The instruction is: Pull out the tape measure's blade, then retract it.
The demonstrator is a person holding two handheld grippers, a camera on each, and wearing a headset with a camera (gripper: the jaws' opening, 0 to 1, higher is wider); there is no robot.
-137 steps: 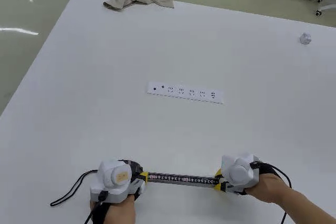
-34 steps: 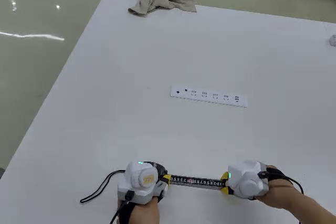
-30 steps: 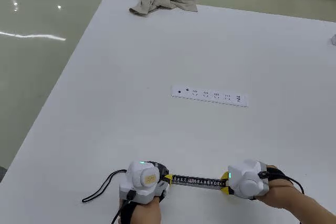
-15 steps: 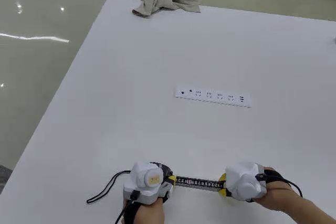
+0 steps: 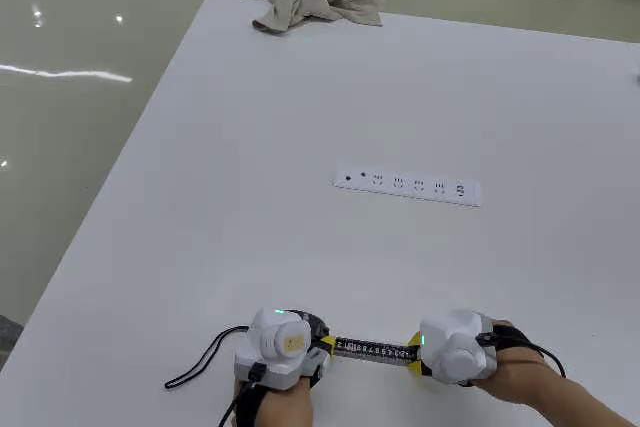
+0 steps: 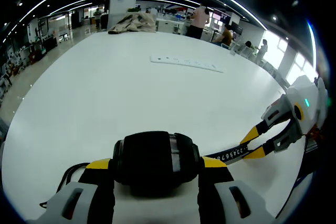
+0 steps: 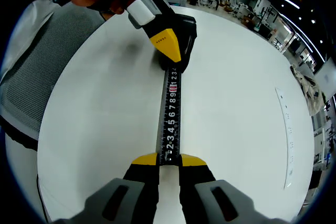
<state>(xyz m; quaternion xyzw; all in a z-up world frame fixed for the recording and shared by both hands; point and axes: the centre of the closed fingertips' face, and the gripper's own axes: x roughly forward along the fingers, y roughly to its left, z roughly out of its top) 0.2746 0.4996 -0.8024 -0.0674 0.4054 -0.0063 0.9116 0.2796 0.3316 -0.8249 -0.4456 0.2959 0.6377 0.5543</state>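
Tape measure blade [image 7: 171, 114] pictured shorter than seconds earlier, apparently retracting toward completion; tip pinched tight in right gripper [image 7: 168, 160], black case [image 6: 156, 153] clamped in left gripper [image 6: 156, 167].

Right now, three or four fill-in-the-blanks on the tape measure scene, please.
The left gripper is shut on the tape measure's case, which is coloured ____.
The right gripper is shut on the end of the blade, which is printed with ____.
Both grippers' fingertips are ____.
The white power strip on the table is touched by ____ gripper.
Missing: black; numbers; yellow; neither.
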